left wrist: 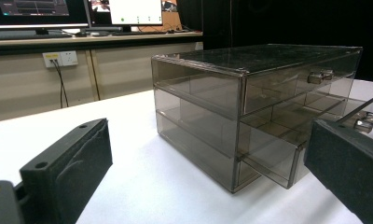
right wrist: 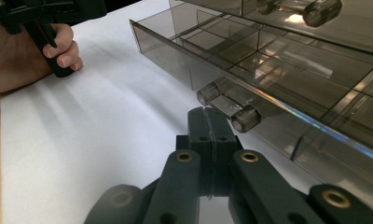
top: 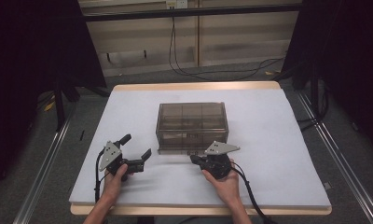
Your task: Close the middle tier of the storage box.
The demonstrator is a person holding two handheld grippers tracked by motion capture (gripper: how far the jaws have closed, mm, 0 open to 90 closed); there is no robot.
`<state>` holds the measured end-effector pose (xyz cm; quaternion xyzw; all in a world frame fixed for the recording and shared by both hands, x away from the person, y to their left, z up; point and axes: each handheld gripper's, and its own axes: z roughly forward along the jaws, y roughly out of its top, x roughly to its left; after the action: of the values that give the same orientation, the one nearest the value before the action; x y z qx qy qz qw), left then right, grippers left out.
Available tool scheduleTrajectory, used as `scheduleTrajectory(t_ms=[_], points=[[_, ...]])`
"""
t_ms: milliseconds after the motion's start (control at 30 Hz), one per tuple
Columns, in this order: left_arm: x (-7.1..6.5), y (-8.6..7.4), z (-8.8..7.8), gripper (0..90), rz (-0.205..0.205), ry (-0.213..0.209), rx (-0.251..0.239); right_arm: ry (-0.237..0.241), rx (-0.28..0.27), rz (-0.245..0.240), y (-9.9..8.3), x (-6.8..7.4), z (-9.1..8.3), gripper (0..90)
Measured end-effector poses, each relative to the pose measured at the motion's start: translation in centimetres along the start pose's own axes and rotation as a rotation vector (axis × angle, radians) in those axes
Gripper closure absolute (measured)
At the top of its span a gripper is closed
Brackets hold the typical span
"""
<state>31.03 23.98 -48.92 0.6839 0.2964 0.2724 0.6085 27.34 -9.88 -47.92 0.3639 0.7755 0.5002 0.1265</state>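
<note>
A smoky see-through drawer box (top: 192,123) stands in the middle of the white mat. Its bottom drawer (right wrist: 250,56) is slid out a little and shows empty compartments. My right gripper (top: 194,159) is shut with nothing between its jaws, and its tip (right wrist: 208,113) rests just beneath the clear handle (right wrist: 229,106) of that drawer. Out to the left of the box my left gripper (top: 136,146) is open and empty, held in a hand. In the left gripper view the box (left wrist: 231,107) lies ahead between the wide jaws, with the slid-out drawer (left wrist: 278,163) at its lower right.
The white mat (top: 278,140) covers the wooden table (top: 194,86) almost to its edges. Cables trail on the floor behind the table. A wall with a power socket (left wrist: 59,58) and a desk with monitors stand beyond it.
</note>
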Motion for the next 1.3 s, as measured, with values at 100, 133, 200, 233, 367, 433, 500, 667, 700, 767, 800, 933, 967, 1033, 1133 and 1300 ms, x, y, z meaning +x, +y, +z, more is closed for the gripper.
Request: scheduleTrajectory(t_ms=[100, 133, 200, 233, 367, 433, 500, 667, 700, 767, 800, 933, 967, 1033, 1133, 1300], points=[[0.0, 0.0, 0.0, 0.9, 0.001, 0.0, 0.0, -0.003, 0.0, 0.0, 0.03, -0.07, -0.01, 90.0], [0.0, 0.0, 0.0, 0.9, 0.0, 0.0, 0.0, -0.004, 0.001, -0.004, 0.02, -0.1, -0.01, 90.0], [0.01, 0.0, -0.01, 0.9, 0.002, 0.0, 0.001, -0.006, 0.002, -0.008, 0.02, -0.11, 0.0, 90.0], [0.0, 0.0, 0.0, 0.9, 0.0, 0.0, 0.0, -0.006, 0.002, -0.008, 0.02, -0.13, 0.0, 90.0], [0.01, 0.0, -0.01, 0.9, 0.002, 0.0, 0.001, -0.012, -0.005, -0.006, 0.07, -0.22, -0.02, 90.0], [0.0, 0.0, 0.0, 0.9, 0.0, 0.0, 0.0, -0.013, -0.006, -0.005, 0.08, -0.25, -0.04, 90.0], [0.0, 0.0, -0.01, 0.9, 0.0, 0.0, 0.0, -0.013, -0.005, -0.007, 0.1, -0.28, -0.02, 90.0], [-0.01, 0.0, -0.01, 0.9, 0.0, 0.0, -0.001, -0.02, -0.006, -0.011, 0.12, -0.39, 0.01, 90.0], [0.0, 0.0, -0.01, 0.9, 0.001, 0.0, -0.001, -0.02, -0.005, -0.01, 0.13, -0.41, 0.01, 90.0], [-0.01, 0.0, -0.01, 0.9, 0.0, 0.0, -0.001, -0.023, -0.006, -0.007, 0.13, -0.46, 0.01, 90.0], [-0.01, 0.0, -0.01, 0.9, 0.001, 0.0, -0.001, -0.022, -0.005, -0.008, 0.14, -0.48, 0.02, 90.0], [-0.01, 0.0, 0.0, 0.9, 0.0, 0.0, 0.0, -0.022, -0.002, -0.01, 0.21, -0.52, 0.12, 90.0], [0.0, 0.0, -0.01, 0.9, 0.001, -0.001, -0.001, -0.023, -0.002, -0.011, 0.3, -0.54, 0.17, 90.0], [-0.01, 0.0, 0.0, 0.9, 0.001, 0.0, -0.001, -0.021, -0.005, -0.012, 0.45, -0.55, 0.19, 90.0], [0.0, 0.0, 0.0, 0.9, 0.0, 0.0, -0.001, -0.017, -0.004, -0.016, 0.65, -0.57, 0.24, 90.0], [0.0, 0.0, -0.01, 0.9, 0.002, 0.0, 0.001, -0.016, -0.001, -0.013, 0.65, -0.65, 0.4, 90.0]])
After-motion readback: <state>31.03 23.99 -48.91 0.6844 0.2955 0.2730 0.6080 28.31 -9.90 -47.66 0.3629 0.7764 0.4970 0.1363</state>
